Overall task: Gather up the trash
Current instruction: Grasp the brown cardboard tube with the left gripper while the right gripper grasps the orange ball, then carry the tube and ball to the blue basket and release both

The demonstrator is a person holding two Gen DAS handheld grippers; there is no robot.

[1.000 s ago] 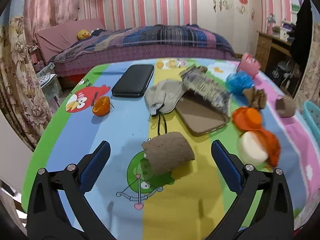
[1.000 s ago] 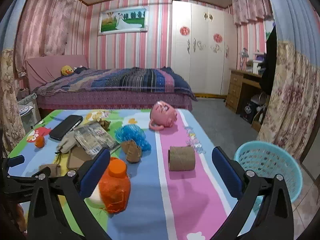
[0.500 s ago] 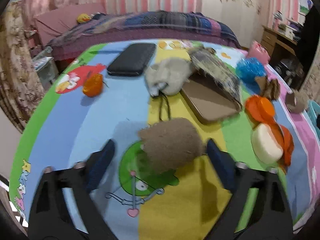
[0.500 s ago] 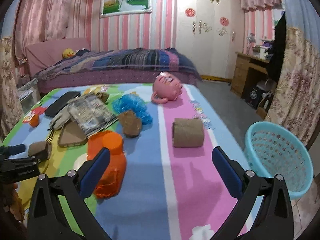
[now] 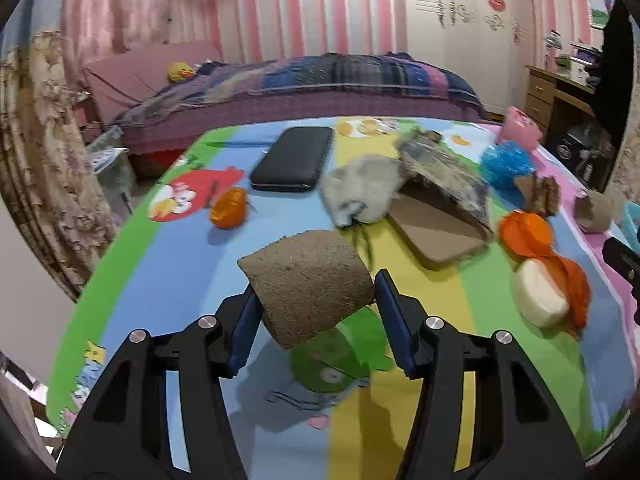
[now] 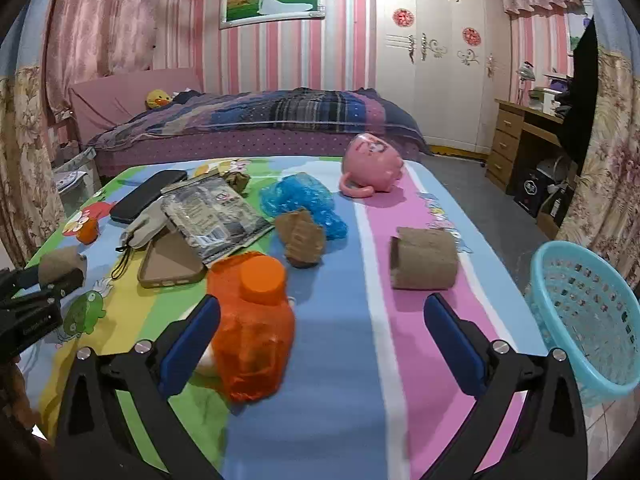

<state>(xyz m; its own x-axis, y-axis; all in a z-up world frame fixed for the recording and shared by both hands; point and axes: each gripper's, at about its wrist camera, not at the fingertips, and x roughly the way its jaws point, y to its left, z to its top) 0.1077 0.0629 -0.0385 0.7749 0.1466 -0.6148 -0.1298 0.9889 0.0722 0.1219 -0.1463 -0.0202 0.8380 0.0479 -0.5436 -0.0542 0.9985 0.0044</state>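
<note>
A brown cardboard roll (image 5: 308,284) sits tilted between the blue pads of my left gripper (image 5: 316,292). Its jaws are closing, and both pads touch the roll's sides. The right wrist view shows the same roll (image 6: 62,266) in that gripper (image 6: 44,292) at the table's left edge. My right gripper (image 6: 322,312) hangs open over the colourful tablecloth (image 6: 340,360), holding nothing. A second cardboard roll (image 6: 424,260) lies ahead of it on the pink stripe. An orange-capped bottle in orange netting (image 6: 252,320) stands by its left finger.
A light blue basket (image 6: 580,320) stands off the table's right edge. Also on the table are a blue crumpled bag (image 6: 304,200), a brown scrap (image 6: 300,240), a foil packet (image 6: 212,216), a phone case (image 6: 168,260), a grey glove (image 5: 360,188), a black case (image 5: 292,160), an orange peel (image 5: 228,212) and a pink mug (image 6: 372,164).
My left gripper moved in around the cardboard roll and its jaws narrowed onto it; the roll now sits tilted. My right gripper sank toward the table near the second roll.
</note>
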